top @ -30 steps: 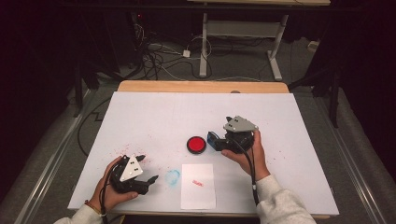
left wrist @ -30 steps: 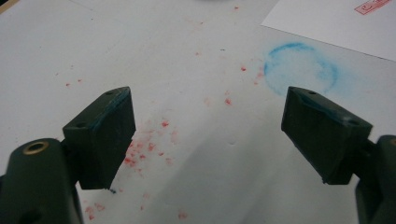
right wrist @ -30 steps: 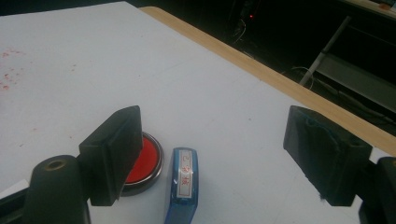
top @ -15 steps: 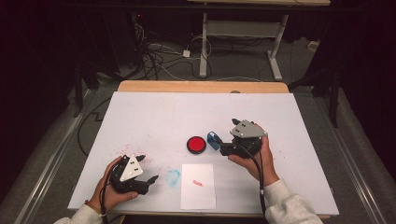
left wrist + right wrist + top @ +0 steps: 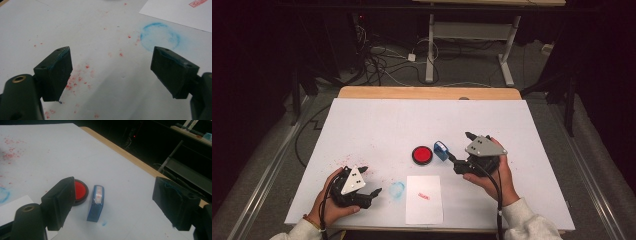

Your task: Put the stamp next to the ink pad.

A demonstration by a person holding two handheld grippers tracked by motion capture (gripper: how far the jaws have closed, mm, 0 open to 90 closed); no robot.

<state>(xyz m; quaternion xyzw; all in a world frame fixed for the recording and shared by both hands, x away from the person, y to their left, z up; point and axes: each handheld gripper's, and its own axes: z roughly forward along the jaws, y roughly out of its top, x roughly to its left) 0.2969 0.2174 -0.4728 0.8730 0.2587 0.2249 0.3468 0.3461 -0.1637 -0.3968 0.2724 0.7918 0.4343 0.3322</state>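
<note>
The right tool (image 5: 460,152) rests low over the white desk (image 5: 377,120), its jaws spread wide with nothing between them. Just ahead of them lies a small blue stamp (image 5: 96,203), apart from both jaws and standing on its narrow edge, with a red-and-white label along its top. The stamp sits just beside a round red ink pad (image 5: 80,191) in a black rim; in the high view the two look almost touching. A white sheet of paper (image 5: 424,199) with a small red stamped mark lies nearer the person. The left tool (image 5: 371,181) rests near the desk's front edge, jaws likewise spread and empty, above scattered red specks and beside a smudged blue ring (image 5: 160,37).
</note>
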